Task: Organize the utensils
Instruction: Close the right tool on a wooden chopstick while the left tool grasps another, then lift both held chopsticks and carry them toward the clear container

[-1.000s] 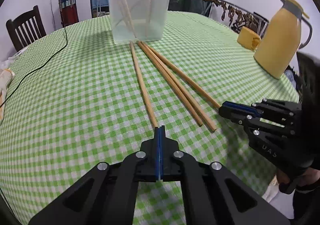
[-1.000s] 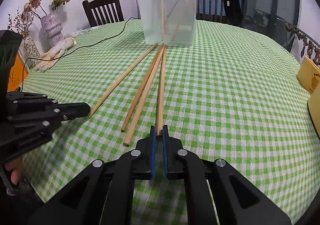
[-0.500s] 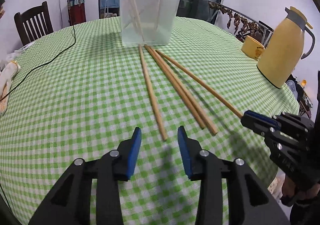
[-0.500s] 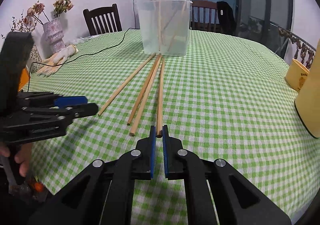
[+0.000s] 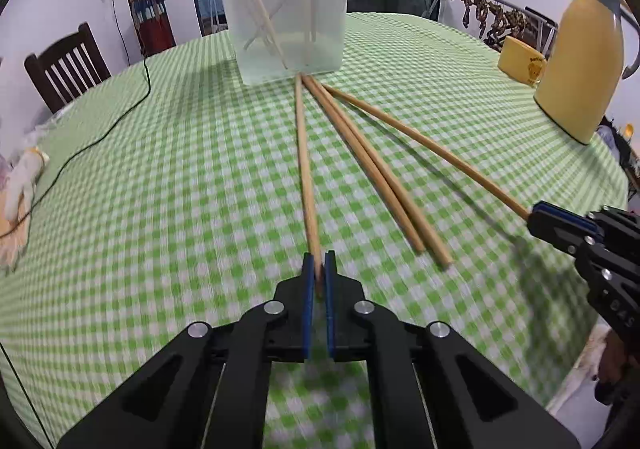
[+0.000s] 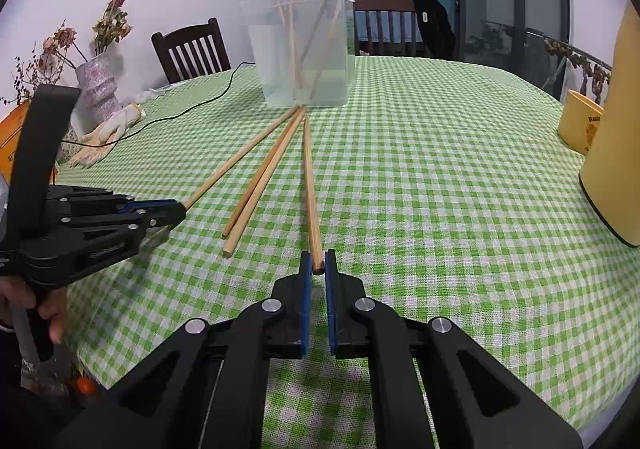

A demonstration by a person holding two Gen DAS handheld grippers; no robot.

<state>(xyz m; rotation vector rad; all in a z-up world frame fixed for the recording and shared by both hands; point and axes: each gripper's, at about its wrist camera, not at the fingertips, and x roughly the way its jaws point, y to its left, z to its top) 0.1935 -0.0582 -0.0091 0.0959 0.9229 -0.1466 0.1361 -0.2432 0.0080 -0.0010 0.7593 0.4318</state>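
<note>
Where the near ends of two chopsticks slip between blue pads, I can't see their tips properly: the left gripper (image 5: 319, 269) pinches the leftmost chopstick (image 5: 305, 169) low in the centre of its own view, and the stick's end is lost between the pads. The right gripper (image 6: 319, 267) has its pads closed to a narrow gap around the butt of the rightmost chopstick (image 6: 310, 185), though whether they truly press it I cannot tell. Seen from the left camera, that gripper sits at the right edge of the frame, partly cut off, with the stick's end hidden in it. Two more chopsticks (image 5: 372, 169) lie side by side between the held ones, all four fanning out from the foot of the clear plastic tub (image 5: 286, 5) at top centre. Inside the tub several chopsticks (image 5: 256, 5) lean crossed against its walls; their count is hard to make out through the cloudy plastic. A yellow thermos jug (image 5: 580, 57) stands at the right, its handle clipped by the frame, beside a yellow cup (image 5: 520, 59) on the green checked tablecloth (image 5: 160, 189).
</note>
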